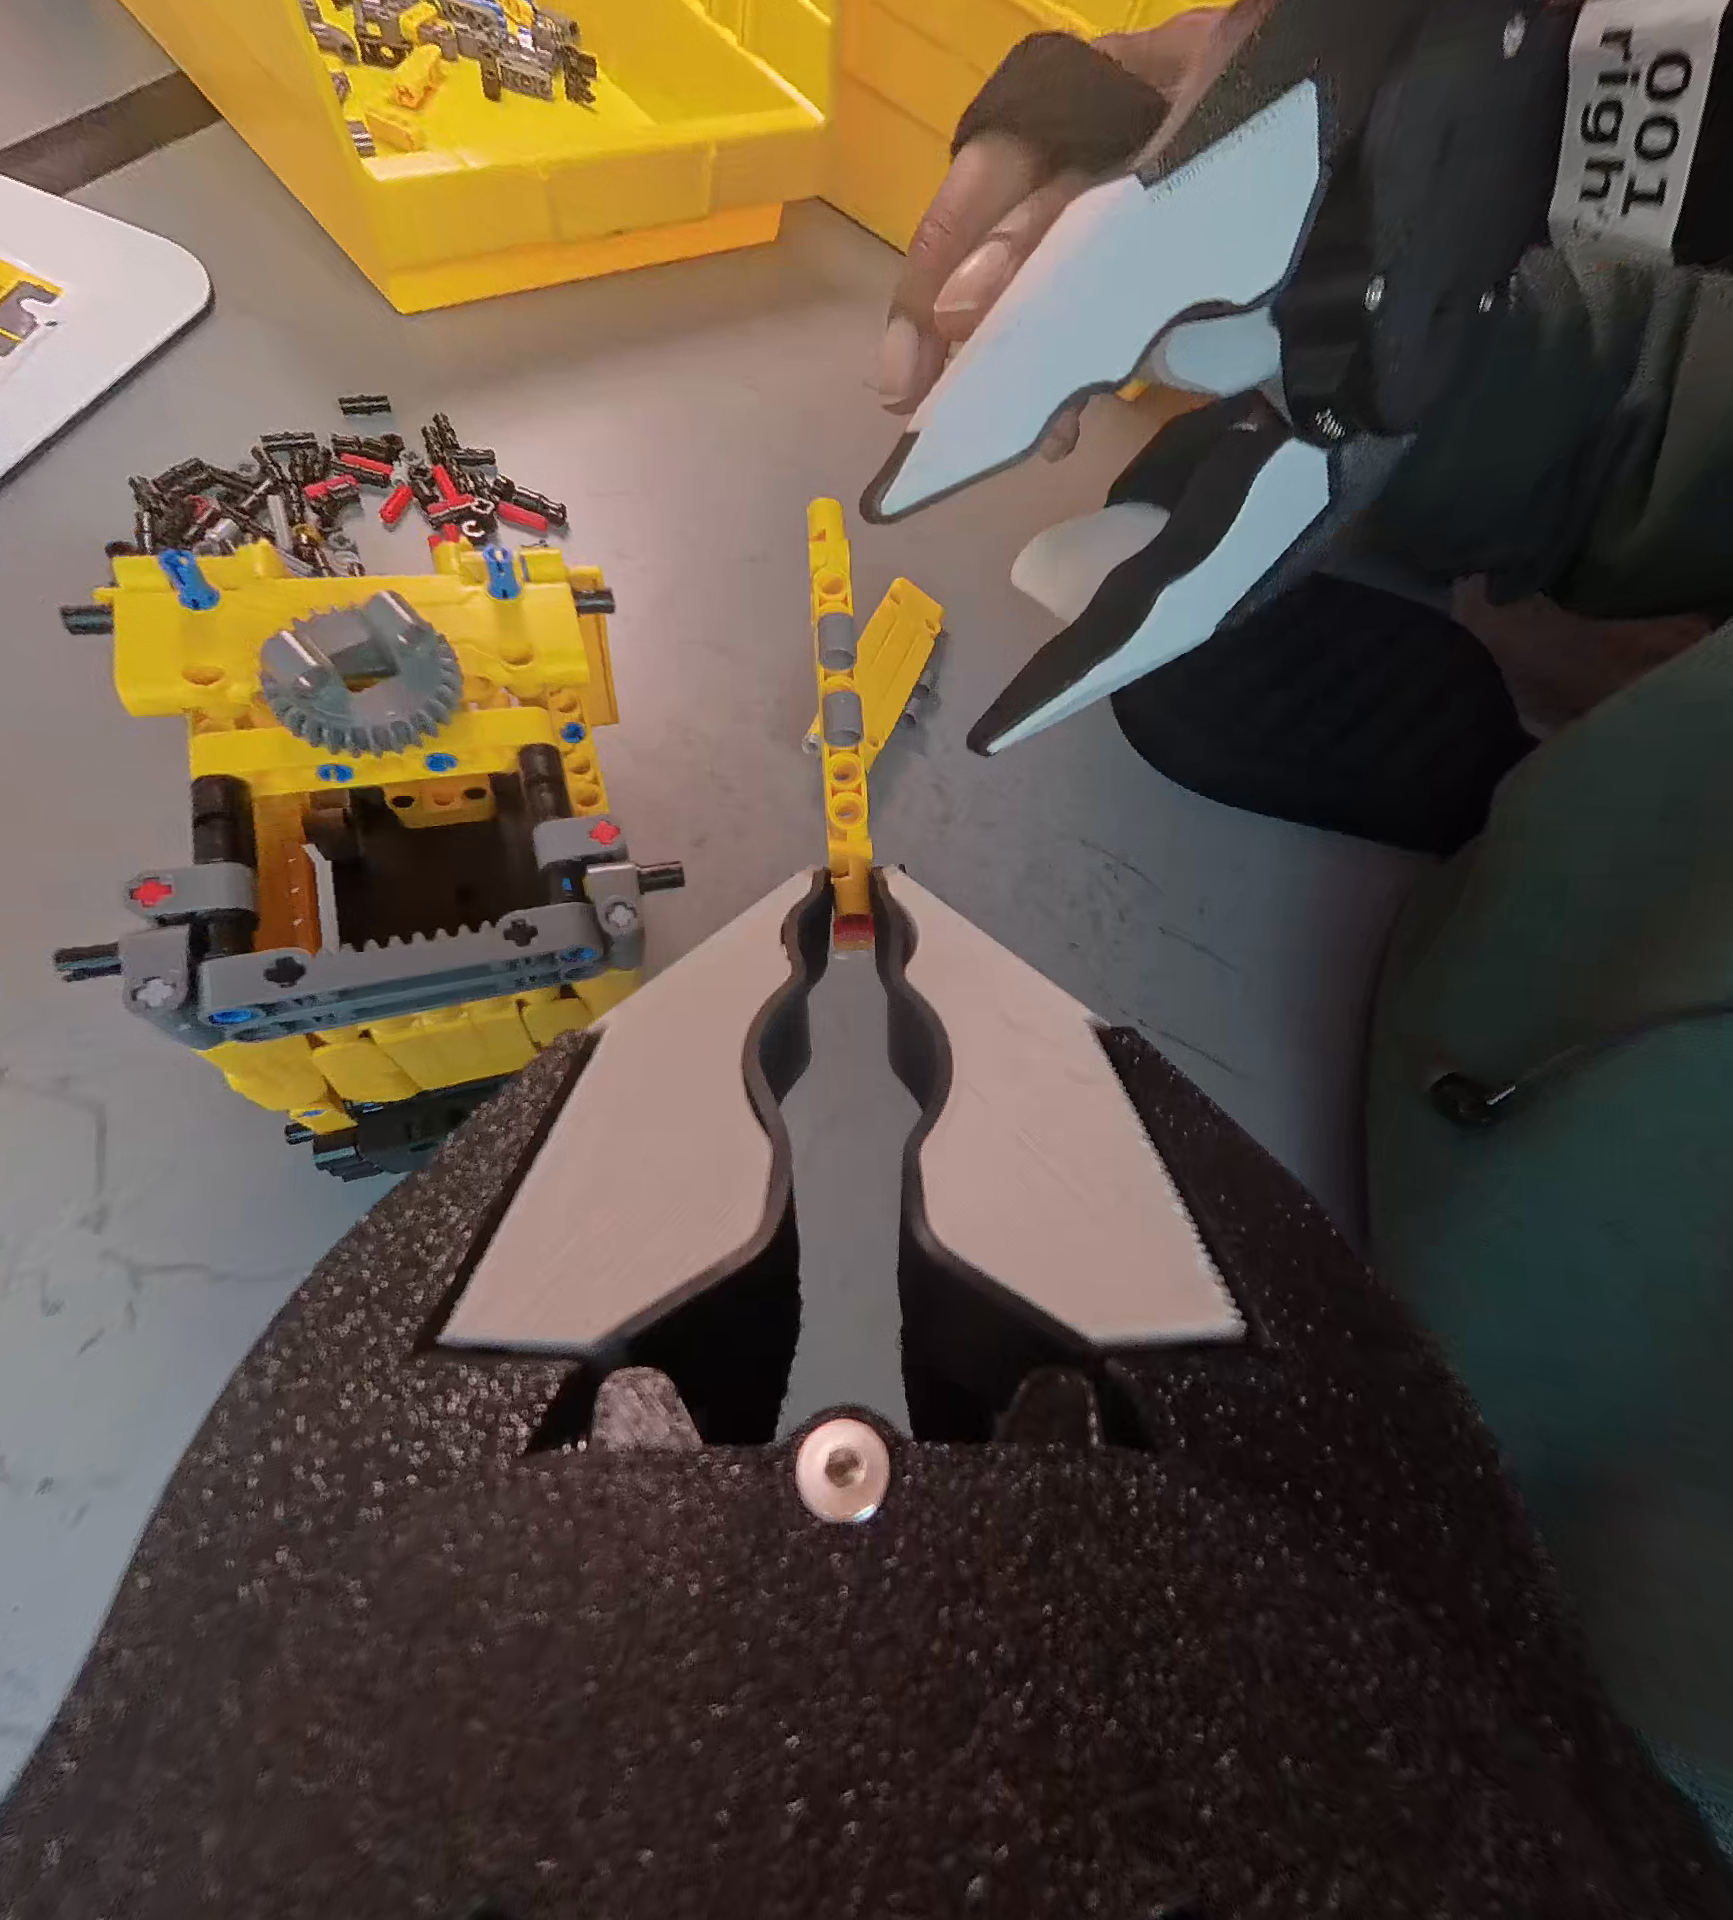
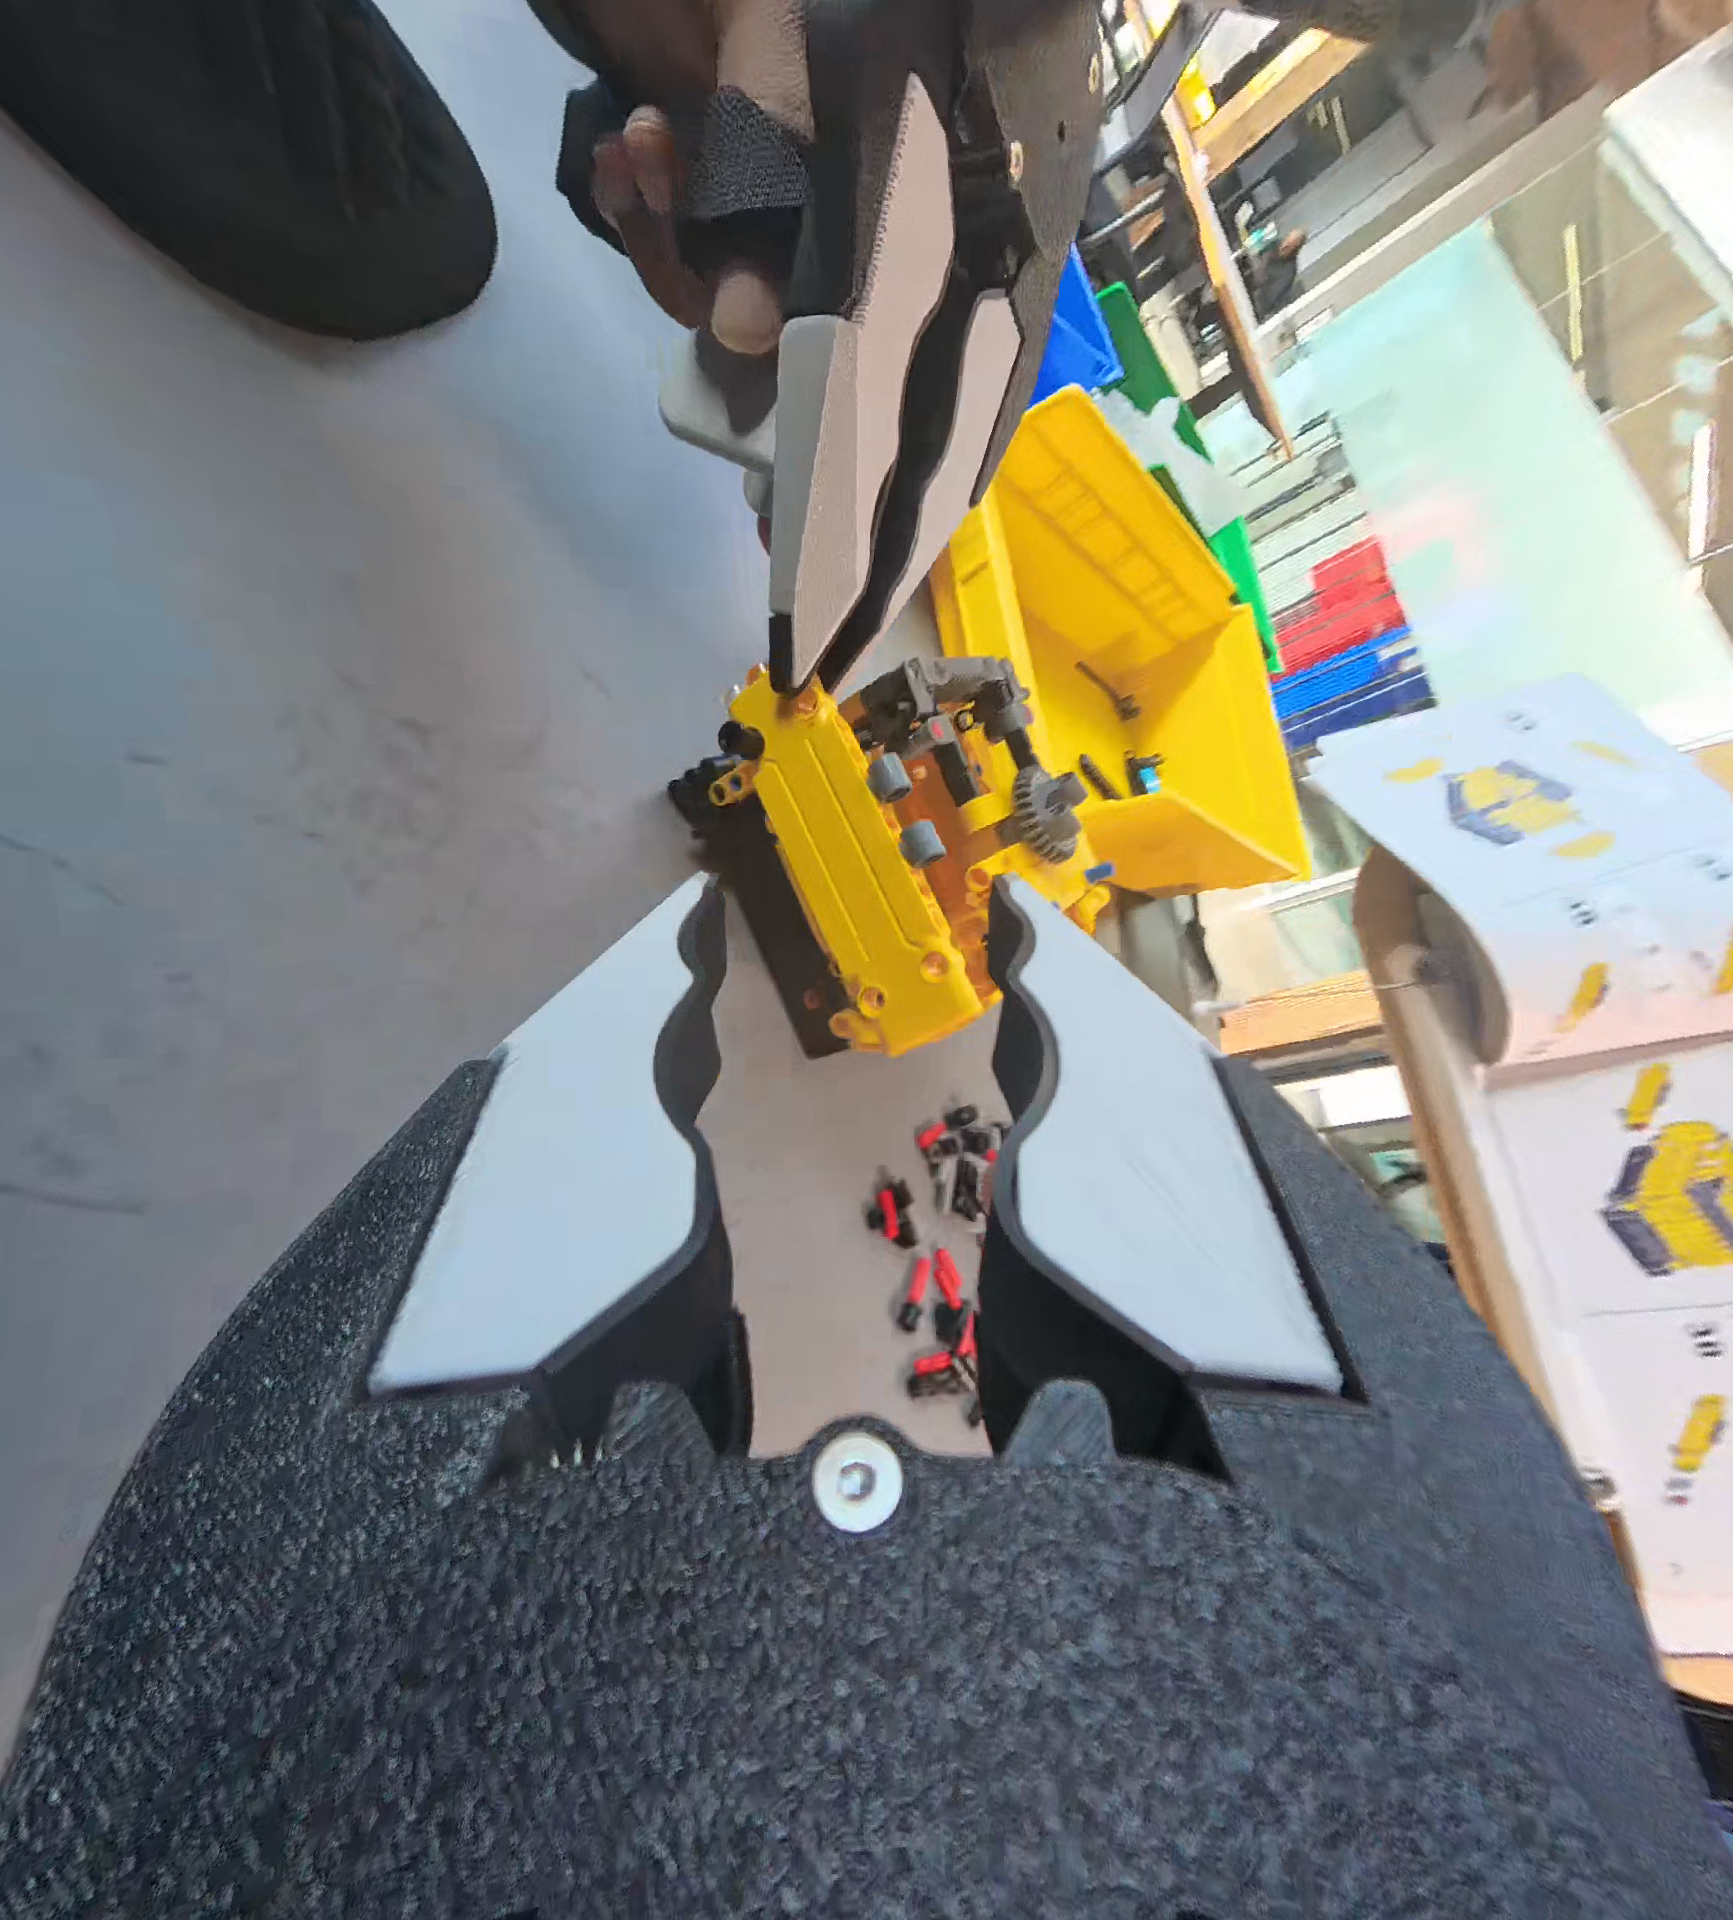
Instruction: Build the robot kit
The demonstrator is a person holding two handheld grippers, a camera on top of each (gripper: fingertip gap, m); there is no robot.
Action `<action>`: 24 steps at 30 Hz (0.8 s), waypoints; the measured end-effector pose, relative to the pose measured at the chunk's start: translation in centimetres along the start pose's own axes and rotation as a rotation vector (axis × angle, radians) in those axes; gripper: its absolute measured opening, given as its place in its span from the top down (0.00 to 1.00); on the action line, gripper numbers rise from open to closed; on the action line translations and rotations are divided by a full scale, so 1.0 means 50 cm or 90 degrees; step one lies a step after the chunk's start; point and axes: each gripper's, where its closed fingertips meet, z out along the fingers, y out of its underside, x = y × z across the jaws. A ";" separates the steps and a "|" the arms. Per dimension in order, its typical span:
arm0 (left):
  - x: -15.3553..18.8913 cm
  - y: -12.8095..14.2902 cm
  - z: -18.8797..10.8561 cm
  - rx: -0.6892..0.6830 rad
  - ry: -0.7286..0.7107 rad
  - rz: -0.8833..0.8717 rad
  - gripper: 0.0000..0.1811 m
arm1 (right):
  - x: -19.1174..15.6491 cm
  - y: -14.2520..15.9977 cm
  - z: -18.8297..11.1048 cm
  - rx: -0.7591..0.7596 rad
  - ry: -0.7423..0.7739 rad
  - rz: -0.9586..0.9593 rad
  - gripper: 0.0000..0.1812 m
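A white label (image 1: 1636, 114) with black print sits on the right gripper (image 1: 935, 627).

The left gripper (image 1: 849, 883) is pinching the near end of a yellow holed beam (image 1: 841, 707) carrying two grey bushes; the right gripper (image 1: 929, 623), jaws parted, is hovering just beside it.

Both wrist views closely share the yellow model (image 1: 363, 790).

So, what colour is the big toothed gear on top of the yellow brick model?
Grey gear; the left wrist view shows it best.
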 end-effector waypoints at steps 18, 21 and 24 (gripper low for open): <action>-0.028 -0.047 -0.001 0.095 0.079 -0.124 0.96 | 0.032 0.023 0.071 -0.042 0.103 -0.135 0.82; -0.034 -0.049 -0.005 0.111 0.088 -0.145 0.96 | 0.031 0.027 0.076 -0.044 0.102 -0.136 0.82; -0.041 -0.049 -0.006 0.119 0.086 -0.157 0.96 | 0.032 0.029 0.081 -0.048 0.102 -0.129 0.82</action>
